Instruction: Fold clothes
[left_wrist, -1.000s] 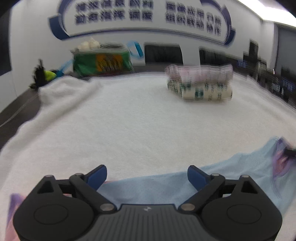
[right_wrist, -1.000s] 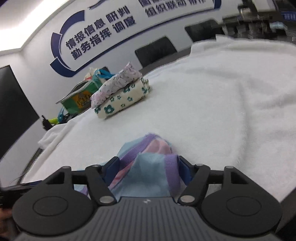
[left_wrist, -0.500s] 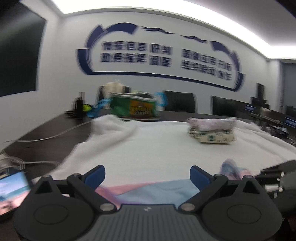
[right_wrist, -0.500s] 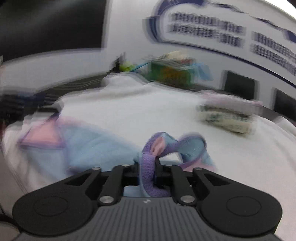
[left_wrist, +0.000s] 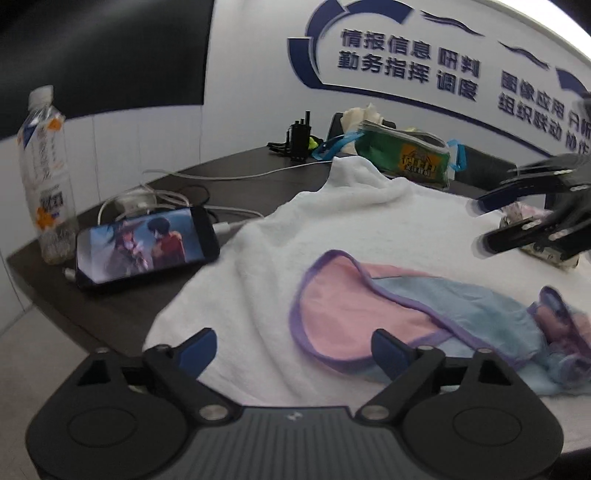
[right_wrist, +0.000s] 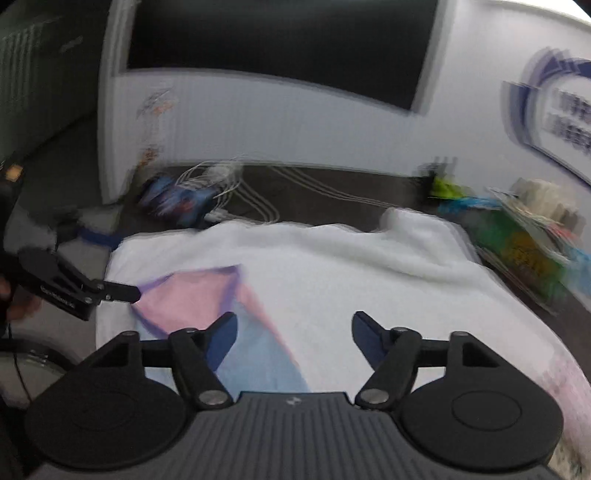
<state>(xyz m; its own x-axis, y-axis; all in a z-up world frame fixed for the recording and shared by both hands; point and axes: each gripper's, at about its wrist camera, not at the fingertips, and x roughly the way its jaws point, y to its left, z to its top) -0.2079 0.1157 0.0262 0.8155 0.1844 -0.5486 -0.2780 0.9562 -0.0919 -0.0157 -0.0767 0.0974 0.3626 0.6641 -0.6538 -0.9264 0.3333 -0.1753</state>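
Here the left gripper (left_wrist: 293, 349) hangs over the near edge of the white towel (left_wrist: 354, 225), its blue-padded jaws spread wide with nothing between them. The pink, light blue and purple-trimmed garment (left_wrist: 402, 314) lies flat on that towel just ahead of it, the pink panel toward the left and a bunched end at the right. The right gripper (right_wrist: 293, 334) is likewise spread wide and holding nothing; it hovers above the same towel, with the garment's blue part under its left finger. Beside the towel on the dark table (left_wrist: 110, 314) lies a smartphone (left_wrist: 146, 249) playing a cartoon, a cable plugged into it, and a plastic drink bottle (left_wrist: 46, 173) stands upright just behind the phone. A green zipped bag (left_wrist: 404, 157) sits at the towel's far edge
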